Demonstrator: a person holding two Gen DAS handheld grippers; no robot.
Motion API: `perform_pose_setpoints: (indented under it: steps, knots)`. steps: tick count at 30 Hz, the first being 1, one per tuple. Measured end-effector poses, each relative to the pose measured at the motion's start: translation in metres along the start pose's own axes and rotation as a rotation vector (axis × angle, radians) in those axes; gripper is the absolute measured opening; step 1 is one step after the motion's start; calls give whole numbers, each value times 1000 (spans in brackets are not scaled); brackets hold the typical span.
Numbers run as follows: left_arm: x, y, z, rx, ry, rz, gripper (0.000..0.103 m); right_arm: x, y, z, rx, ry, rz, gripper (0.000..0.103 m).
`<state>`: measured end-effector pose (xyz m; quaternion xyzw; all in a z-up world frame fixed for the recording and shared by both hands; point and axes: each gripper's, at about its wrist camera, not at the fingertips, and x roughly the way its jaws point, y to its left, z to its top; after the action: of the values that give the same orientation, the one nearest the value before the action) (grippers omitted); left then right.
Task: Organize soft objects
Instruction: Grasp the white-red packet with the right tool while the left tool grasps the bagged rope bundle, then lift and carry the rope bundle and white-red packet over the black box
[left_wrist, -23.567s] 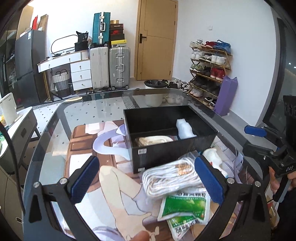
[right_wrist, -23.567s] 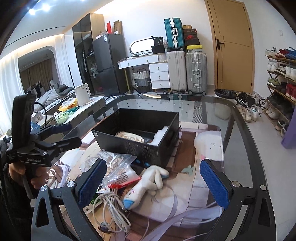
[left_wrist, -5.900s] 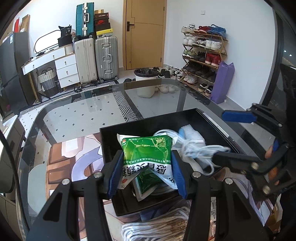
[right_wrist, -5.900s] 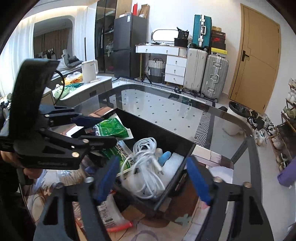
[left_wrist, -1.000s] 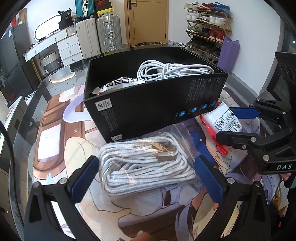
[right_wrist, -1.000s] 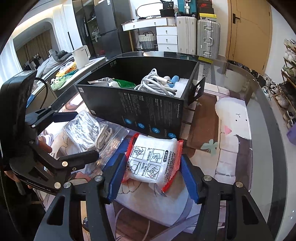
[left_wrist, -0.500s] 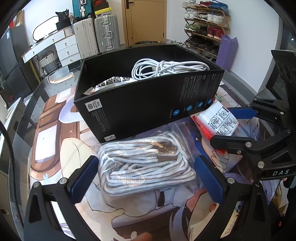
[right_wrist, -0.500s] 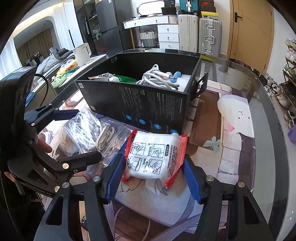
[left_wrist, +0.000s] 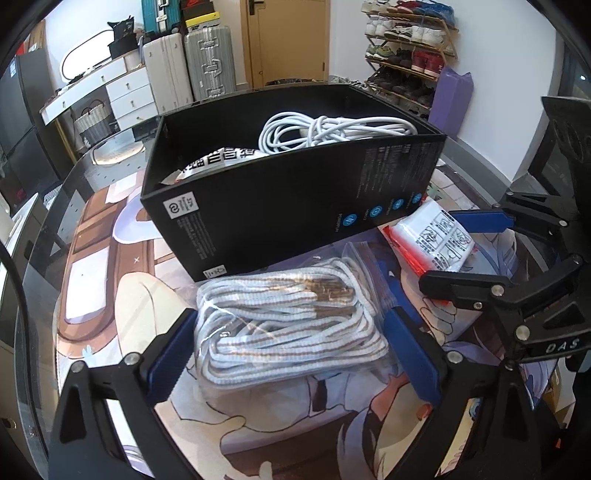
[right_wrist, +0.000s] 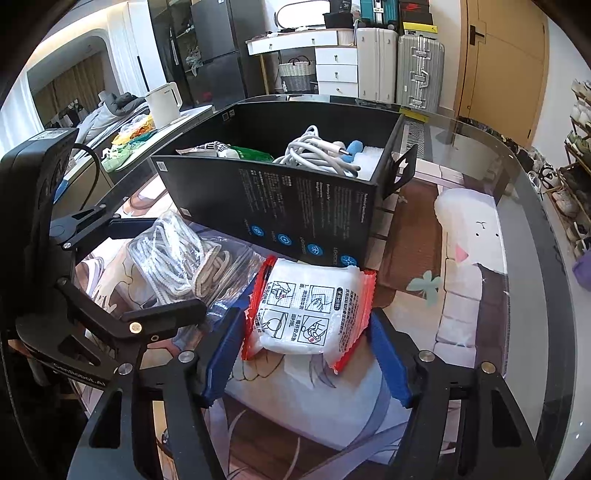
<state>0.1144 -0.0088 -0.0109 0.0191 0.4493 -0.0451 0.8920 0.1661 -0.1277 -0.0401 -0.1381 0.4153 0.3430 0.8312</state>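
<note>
A black box (left_wrist: 295, 192) (right_wrist: 288, 210) stands on the glass table and holds a white cable (left_wrist: 332, 129), a green packet (right_wrist: 247, 152) and a blue-tipped plush (right_wrist: 354, 147). A clear bag of striped white rope (left_wrist: 291, 328) (right_wrist: 177, 254) lies in front of the box, between the fingers of my left gripper (left_wrist: 291, 350), which is open around it. My right gripper (right_wrist: 306, 354) is shut on a white packet with red edges (right_wrist: 310, 314) (left_wrist: 439, 236) and holds it just in front of the box.
A printed mat (right_wrist: 469, 258) covers the table under the box. The glass table edge (right_wrist: 543, 229) curves along the right. Suitcases (right_wrist: 399, 70), a dresser, a fridge and a shoe rack (left_wrist: 406, 55) stand in the room behind.
My right gripper has lifted the white packet a little, toward the box. My left gripper's fingers have narrowed around the rope bag.
</note>
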Motion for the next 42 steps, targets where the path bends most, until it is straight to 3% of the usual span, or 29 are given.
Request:
perform_pose_setpoints:
  steps: [10,20,22,30,42]
  knots:
    - [-14,-1,-9,60,-31,-44,77,-2,-1,-2,6,-1,4,71]
    - [-28,9,-11,40,-71,-65,77,-2,-3,-1,23,-3,3,71]
    - [-33,11,-11,38,-83,-59,77,-2,-1,-1,21,-3,-4,64]
    - [-50,19,-9,26,-125,-59,77,-11,1,-1,-19,-12,-2,53]
    - [-68,22,-3,20,-176,-54,77,-38,9,0,-53,-64,26,53]
